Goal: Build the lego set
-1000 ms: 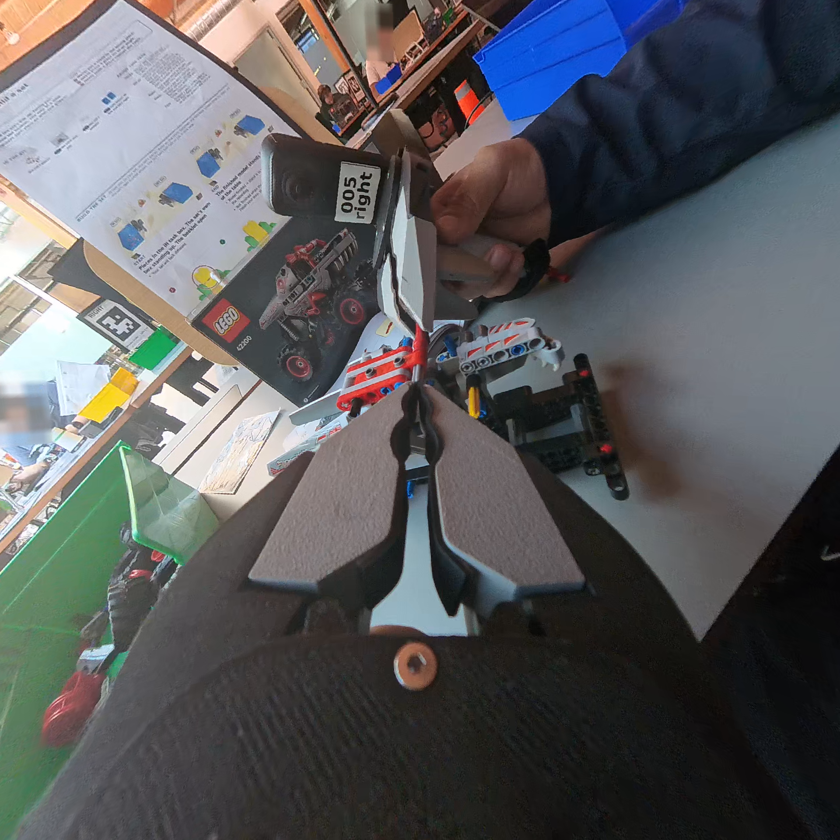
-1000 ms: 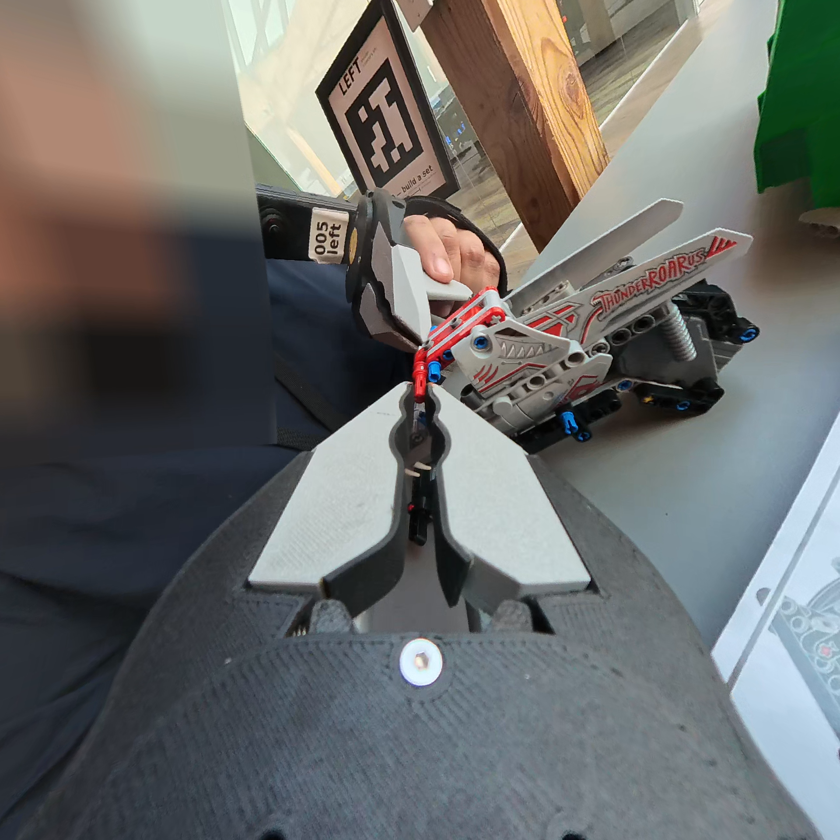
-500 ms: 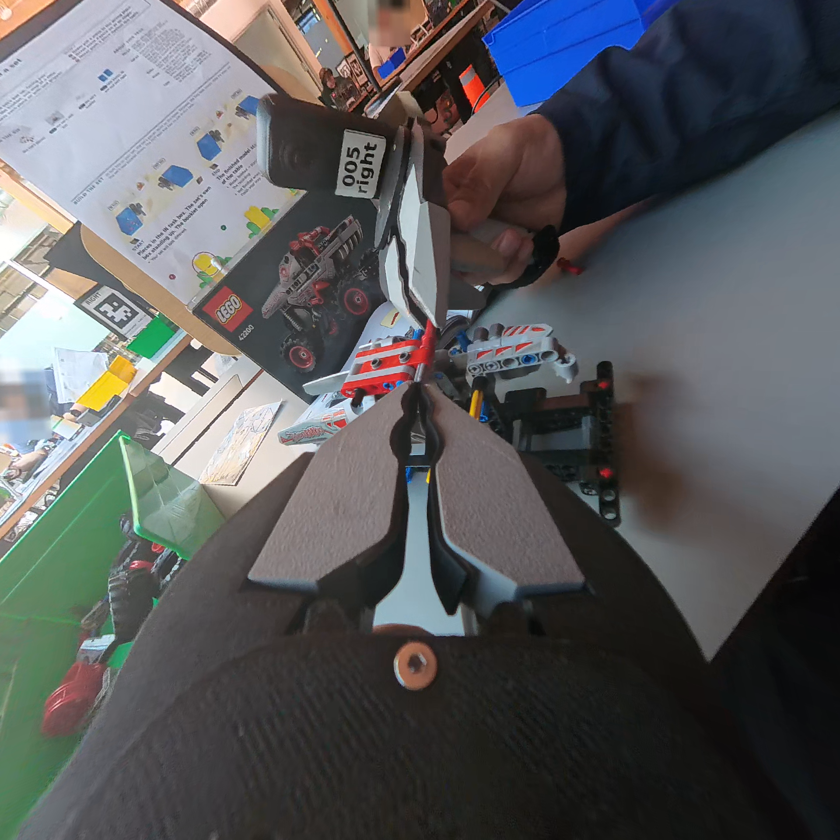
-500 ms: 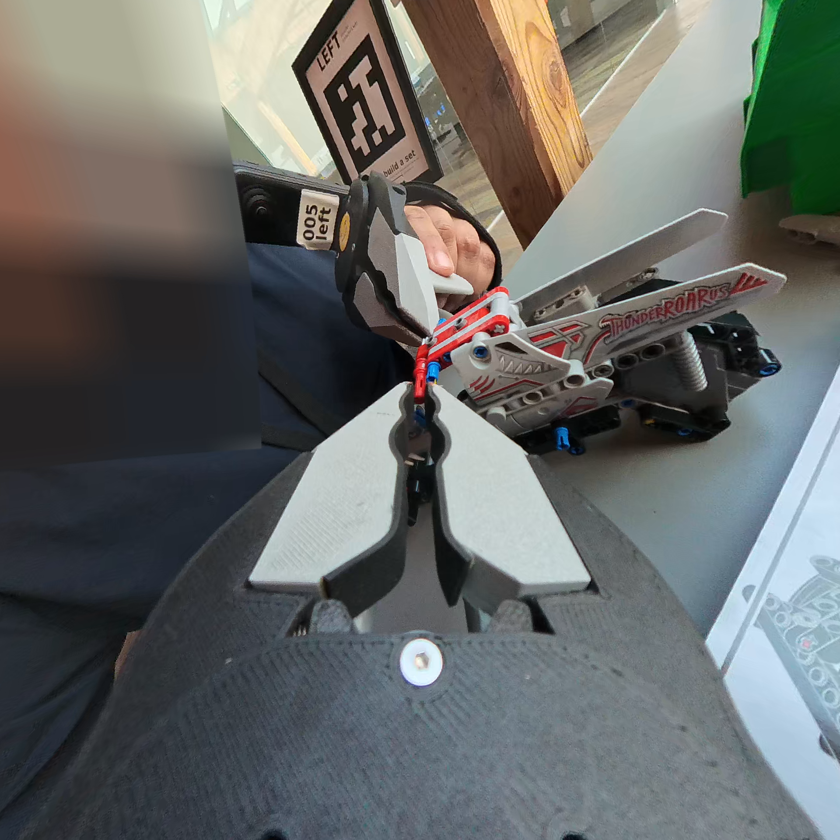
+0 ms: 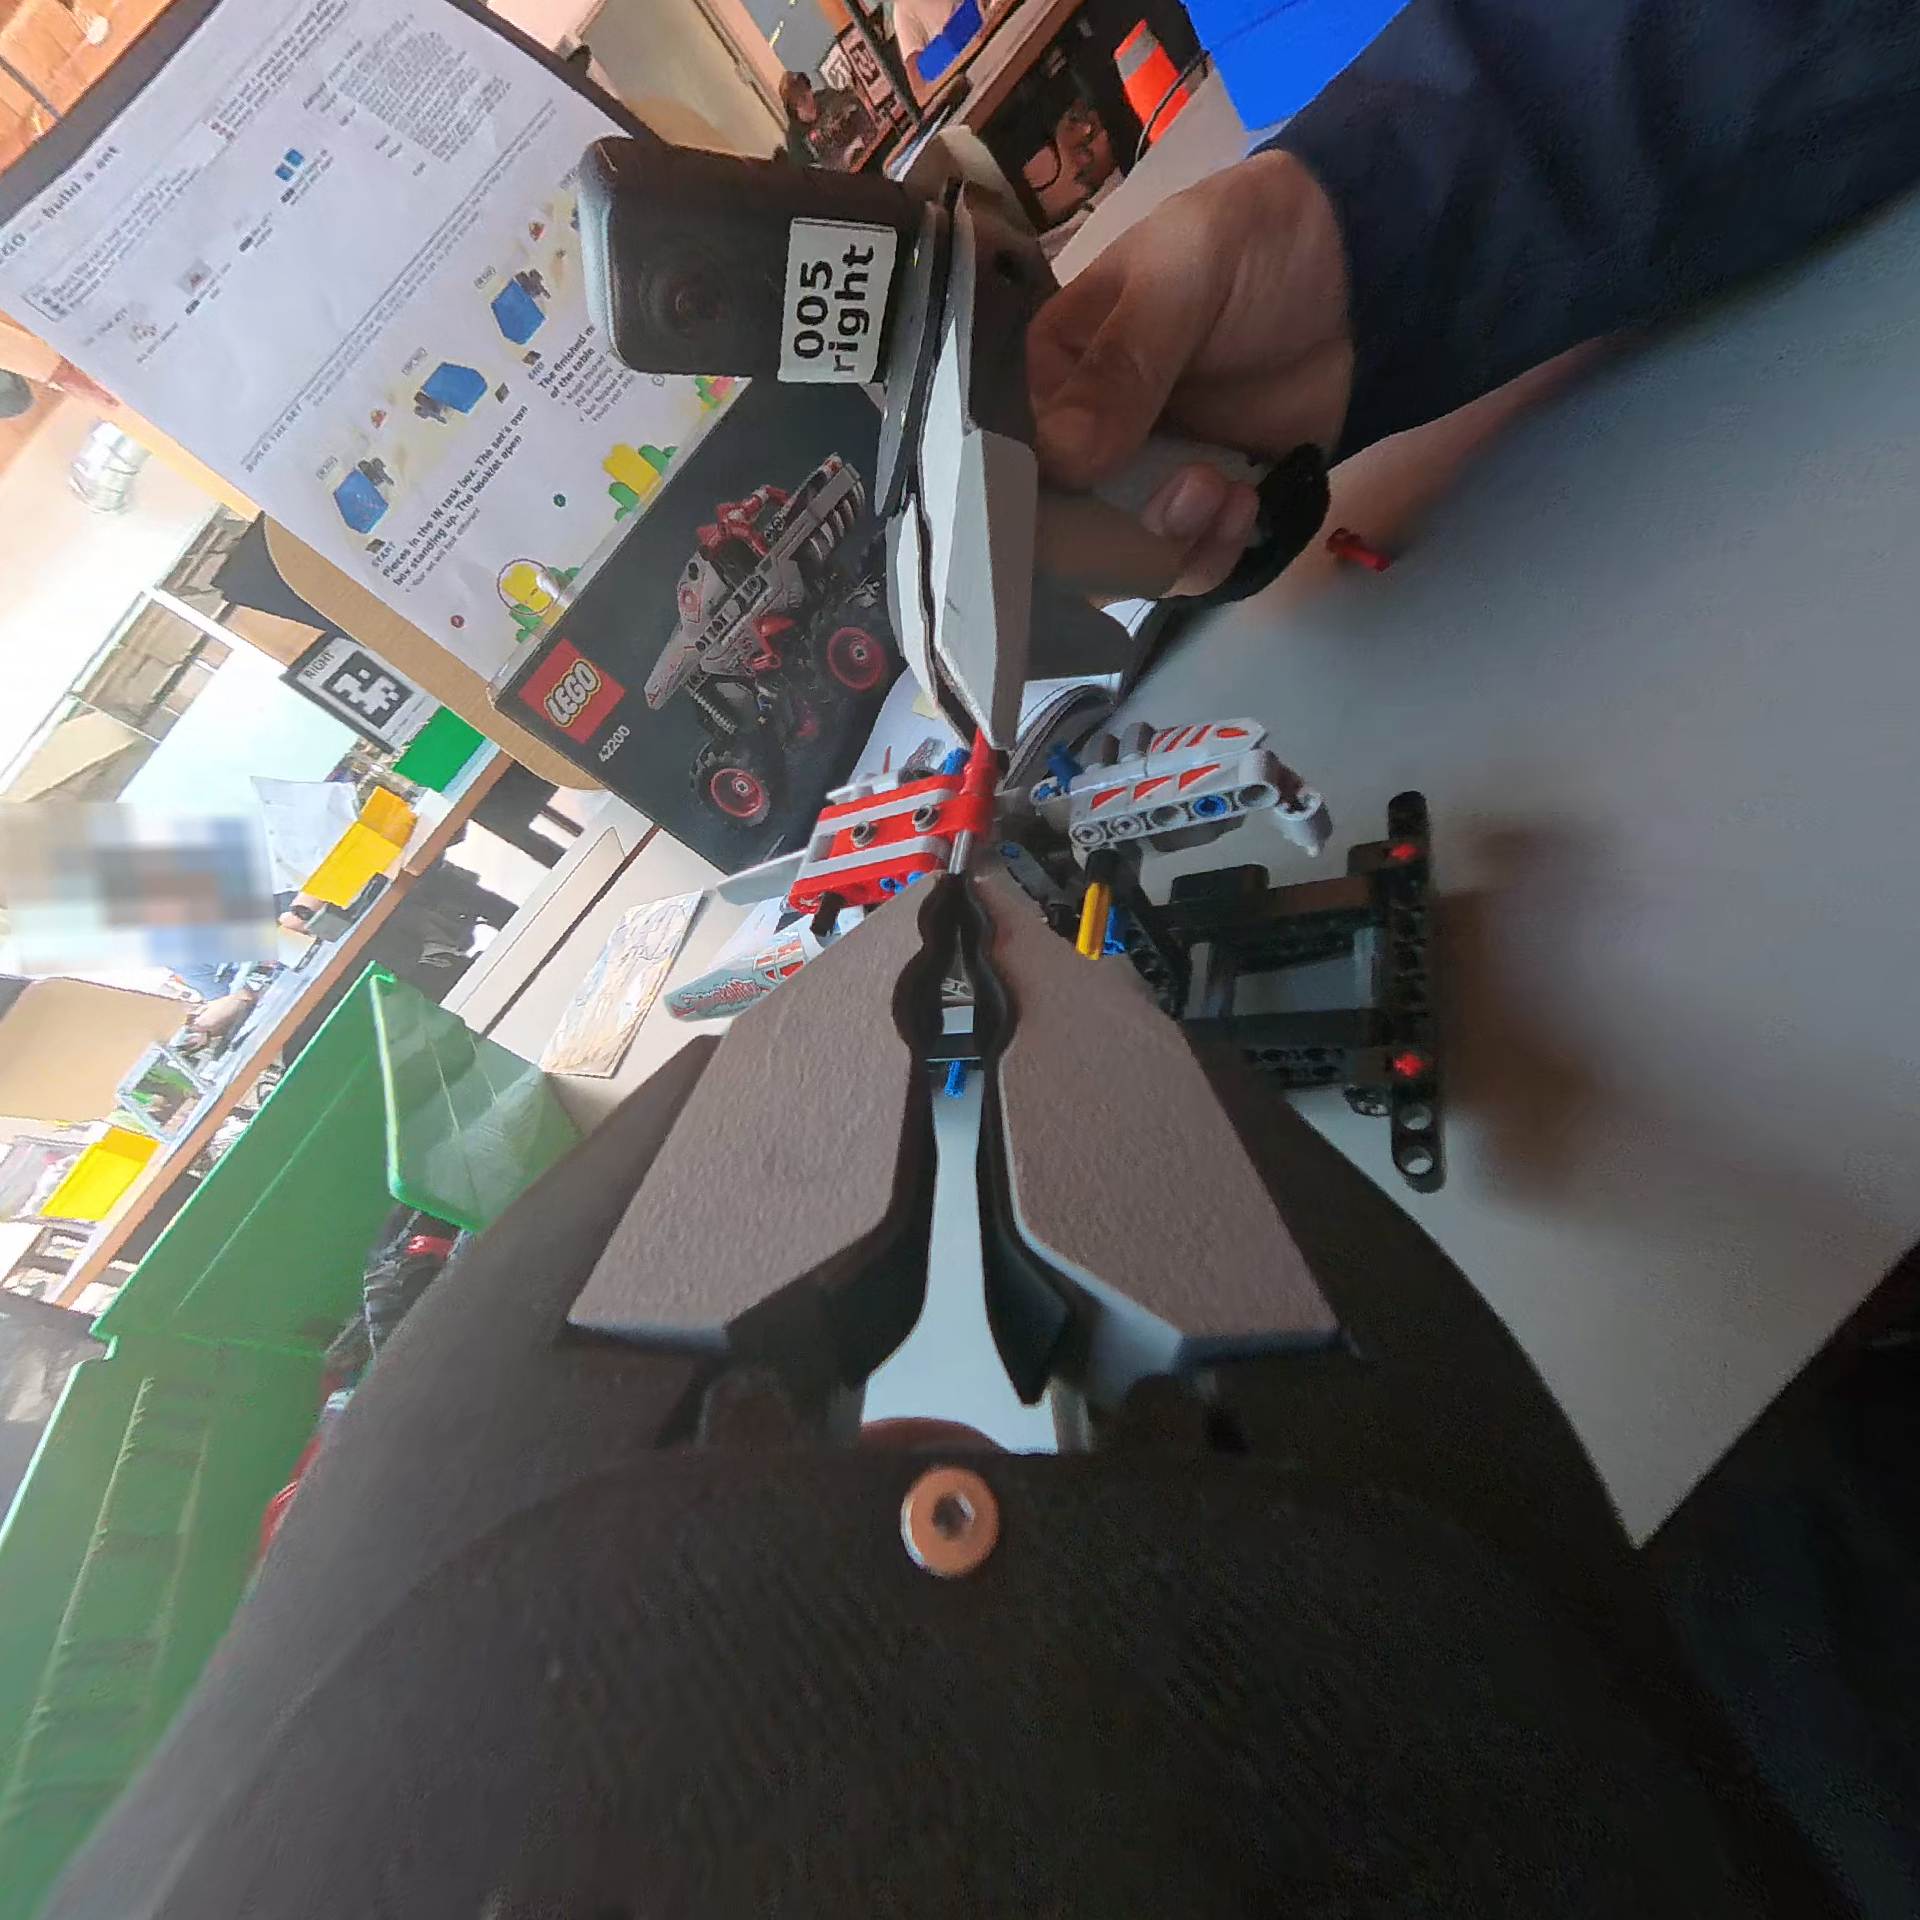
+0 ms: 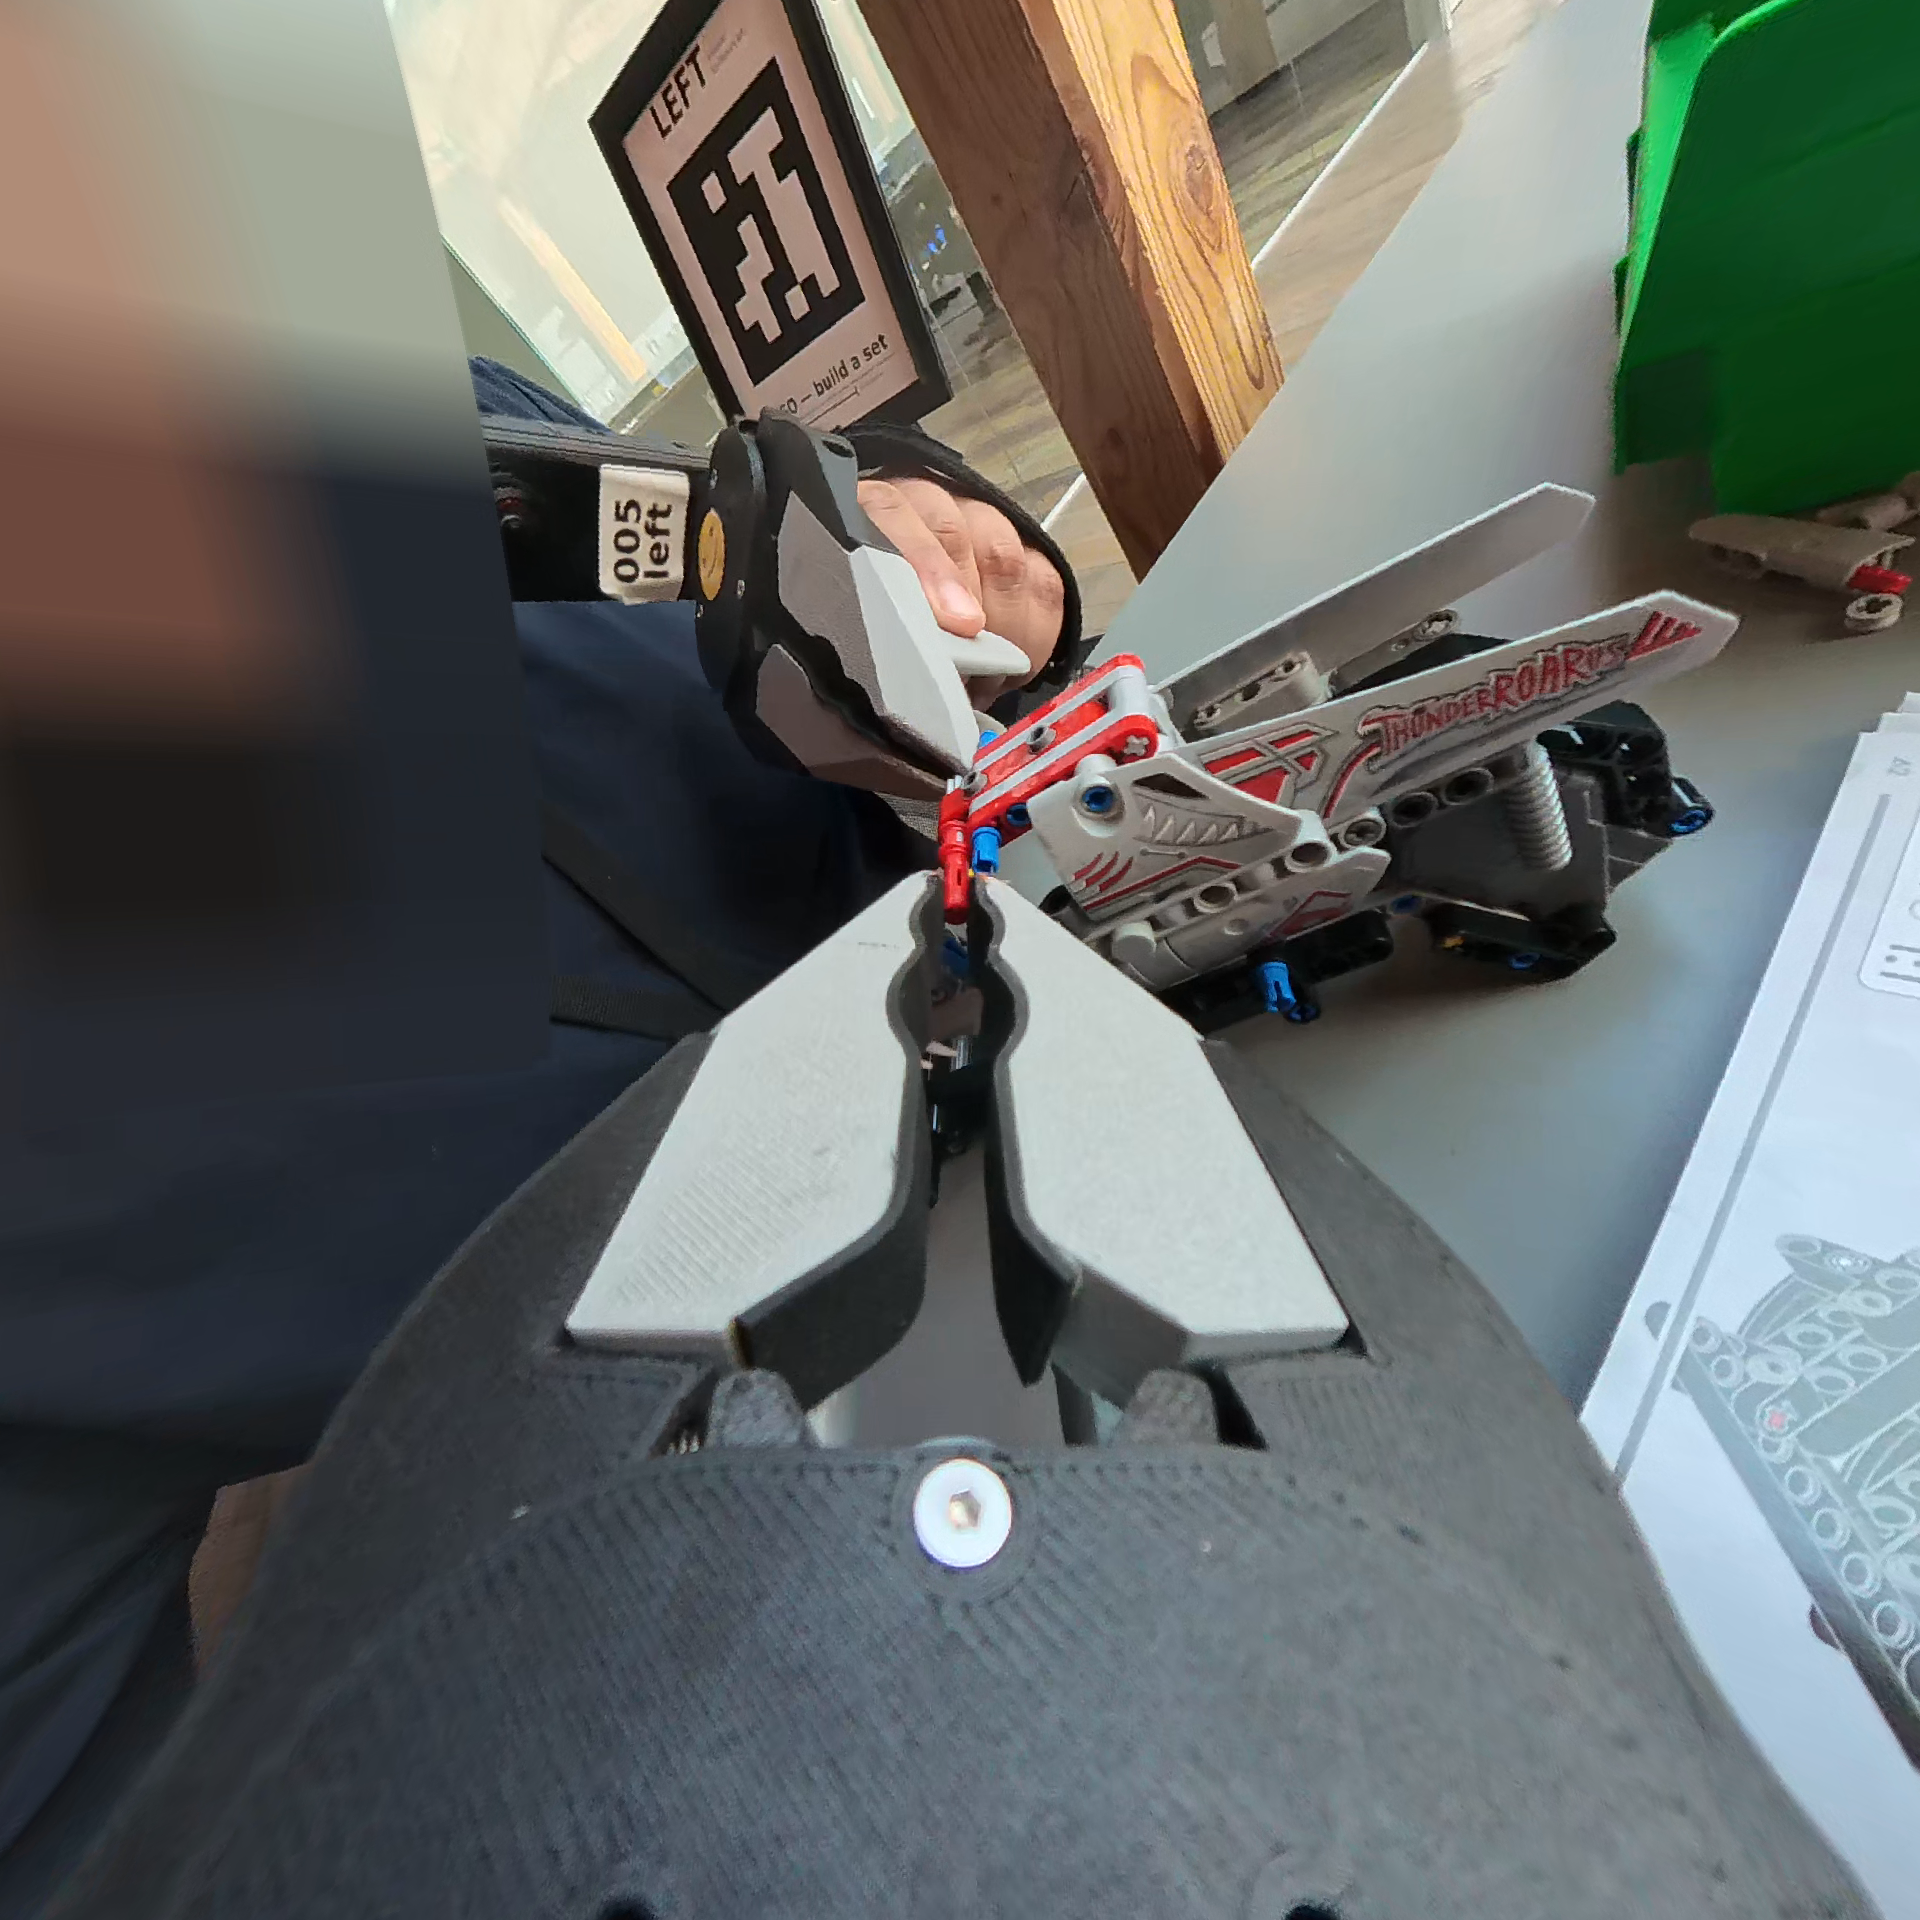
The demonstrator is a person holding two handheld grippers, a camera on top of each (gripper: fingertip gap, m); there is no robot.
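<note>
A part-built Lego truck point(image 6: 1226, 842) lies on the grey table point(image 6: 1455, 1091). It has grey shark-print panels, a red front frame point(image 6: 1049, 748) and a black chassis point(image 5: 1351, 956). My right gripper point(image 6: 956, 896) is shut on a small red connector point(image 6: 951, 847) at the front end of the frame. My left gripper point(image 5: 961, 906) is shut on the thin front edge of the same red frame point(image 5: 883, 842), tip to tip with the right gripper point(image 5: 975, 732). From the right wrist view, the left gripper point(image 6: 961, 753) comes in from above the frame. The front end is lifted.
A green bin point(image 5: 260, 1247) with parts stands at the left. The Lego box point(image 5: 727, 665) and an instruction sheet point(image 5: 364, 260) stand behind the model. A booklet point(image 6: 1818, 1143), a loose grey piece point(image 6: 1818, 551), a red pin point(image 5: 1356, 551) and a wooden post point(image 6: 1091, 260) are nearby. Both grippers' tips are close together, under 4 cm apart. The loose grey piece point(image 6: 1818, 551) is about 20 cm from both grippers' fingertips.
Both grippers stay shut on the model's red front end. The model has turned a little on the table, and its black chassis now lies straighter in the left wrist view.
</note>
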